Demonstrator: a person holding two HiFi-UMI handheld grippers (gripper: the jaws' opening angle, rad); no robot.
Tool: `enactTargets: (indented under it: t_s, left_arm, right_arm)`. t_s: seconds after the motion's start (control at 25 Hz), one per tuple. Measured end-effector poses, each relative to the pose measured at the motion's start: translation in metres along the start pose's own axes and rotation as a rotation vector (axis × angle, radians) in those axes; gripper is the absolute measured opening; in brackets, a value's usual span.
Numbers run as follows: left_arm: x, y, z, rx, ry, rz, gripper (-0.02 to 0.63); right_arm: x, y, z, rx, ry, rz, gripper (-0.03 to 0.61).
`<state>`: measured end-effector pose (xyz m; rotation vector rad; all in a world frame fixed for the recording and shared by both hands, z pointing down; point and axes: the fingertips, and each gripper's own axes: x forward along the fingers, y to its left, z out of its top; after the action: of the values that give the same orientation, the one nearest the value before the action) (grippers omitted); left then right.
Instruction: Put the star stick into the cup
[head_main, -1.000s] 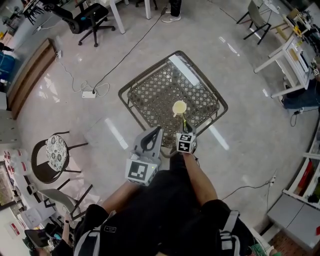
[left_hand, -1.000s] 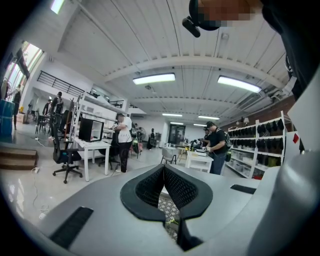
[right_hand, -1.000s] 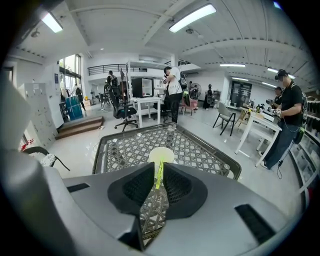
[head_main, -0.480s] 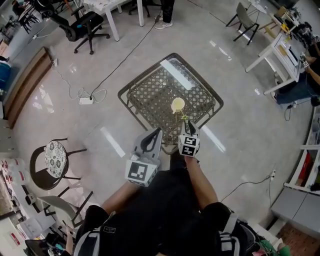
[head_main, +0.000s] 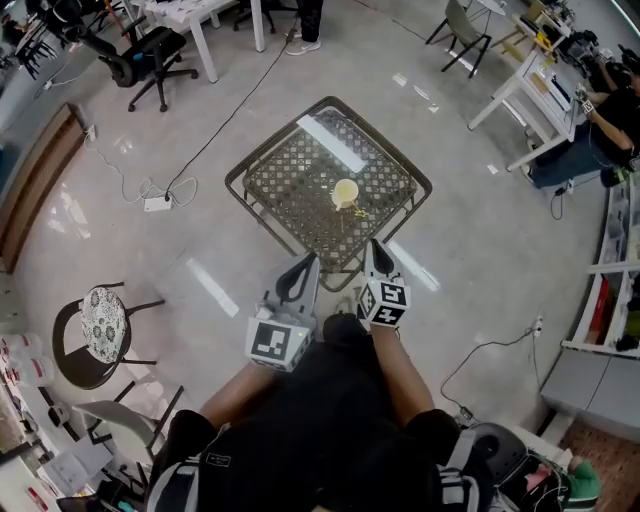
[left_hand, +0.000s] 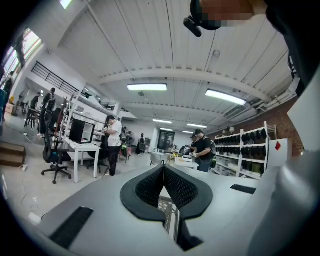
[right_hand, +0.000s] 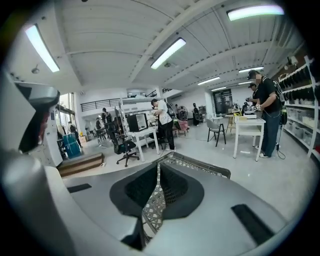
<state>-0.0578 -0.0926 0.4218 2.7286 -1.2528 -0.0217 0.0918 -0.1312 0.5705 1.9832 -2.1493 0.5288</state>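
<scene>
Jaws of your left gripper (left_hand: 164, 167) and right gripper (right_hand: 158, 166) are pressed together, empty. What looks like the star stick (head_main: 360, 212) lies on the mesh table (head_main: 290, 190) just beside the cup (head_main: 345, 192). It is probably light, thin and slippery, so pinch it mid-shaft.

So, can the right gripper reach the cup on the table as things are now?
Probably yes. The right gripper hangs over the near edge of the table, shut and empty, and the way to the cup looks free. It would need to open first.
</scene>
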Motion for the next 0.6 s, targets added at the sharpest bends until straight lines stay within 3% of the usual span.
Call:
enactTargets:
  t_s: [0.6]
  left_arm:
    - [-0.002,-0.025,0.007,-0.014,-0.015,0.074,0.017]
  right_arm:
    - [-0.100,0.011,0.067,0.034,-0.141,0.109,0.011]
